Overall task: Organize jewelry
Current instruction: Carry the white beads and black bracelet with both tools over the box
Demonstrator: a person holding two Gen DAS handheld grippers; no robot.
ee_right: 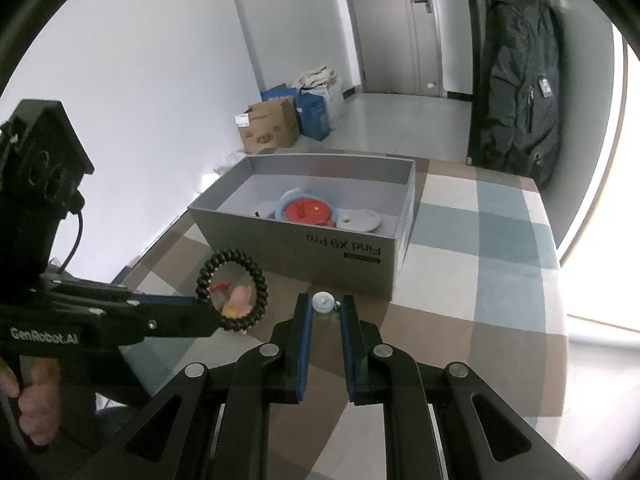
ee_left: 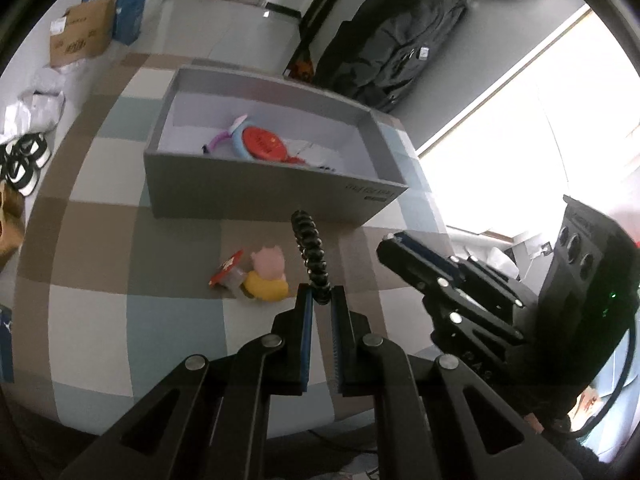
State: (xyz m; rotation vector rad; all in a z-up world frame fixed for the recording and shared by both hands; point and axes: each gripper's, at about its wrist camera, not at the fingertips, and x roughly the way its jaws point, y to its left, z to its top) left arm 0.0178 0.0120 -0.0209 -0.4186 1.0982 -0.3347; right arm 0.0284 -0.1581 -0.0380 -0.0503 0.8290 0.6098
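My left gripper (ee_left: 322, 298) is shut on a black beaded bracelet (ee_left: 310, 252) and holds it above the checked table, short of the grey box (ee_left: 260, 196). In the right wrist view the bracelet (ee_right: 232, 290) hangs as a ring from the left gripper (ee_right: 208, 312). My right gripper (ee_right: 324, 304) is open and empty, with a small silver round trinket (ee_right: 323, 302) on the table between its fingertips. The right gripper also shows in the left wrist view (ee_left: 394, 246). The grey box (ee_right: 320, 248) holds a red round item (ee_right: 308, 212) and a white one (ee_right: 358, 220).
A pink and yellow pig toy (ee_left: 268, 276) and a red packet (ee_left: 226, 270) lie on the table in front of the box. A black backpack (ee_right: 520, 80) hangs at the far right. Cardboard and blue boxes (ee_right: 272, 124) stand on the floor behind.
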